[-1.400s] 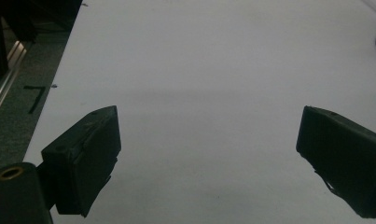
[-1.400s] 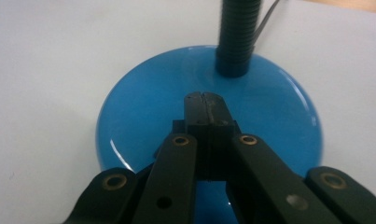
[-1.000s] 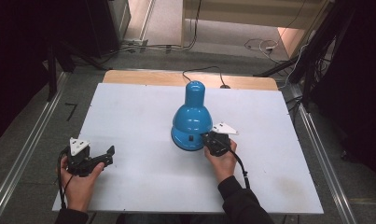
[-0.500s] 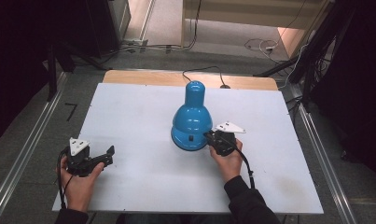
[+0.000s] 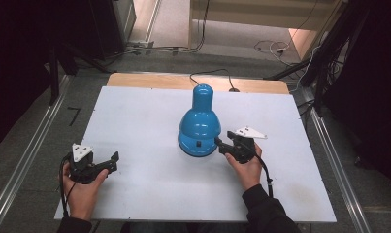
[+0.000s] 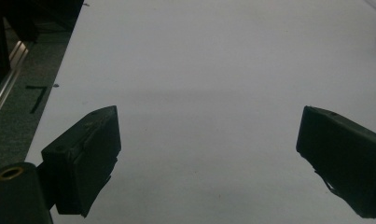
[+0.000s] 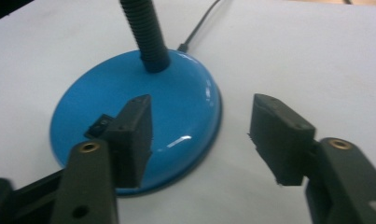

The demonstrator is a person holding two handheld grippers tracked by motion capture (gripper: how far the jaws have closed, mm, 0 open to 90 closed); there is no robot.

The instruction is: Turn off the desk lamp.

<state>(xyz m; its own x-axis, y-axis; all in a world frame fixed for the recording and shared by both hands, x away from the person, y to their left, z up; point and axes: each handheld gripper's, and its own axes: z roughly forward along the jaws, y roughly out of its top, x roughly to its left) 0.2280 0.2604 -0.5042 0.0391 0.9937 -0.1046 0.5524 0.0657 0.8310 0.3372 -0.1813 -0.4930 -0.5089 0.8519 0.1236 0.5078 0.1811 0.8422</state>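
The blue desk lamp [image 5: 199, 127] stands near the middle of the white table [image 5: 135, 121], shade bent down over its round base [image 7: 143, 109]. My right gripper [image 5: 221, 144] sits just right of that base, by its small black switch [image 7: 100, 126]; its jaws have just been opening and now stand apart with nothing between them. I judge the switch press done, backing off left. My left gripper [image 5: 110, 160] rests well left of the lamp, jaws wide, empty.

White table [image 5: 135, 116], 1 blue desk lamp [image 5: 199, 127] standing near its middle
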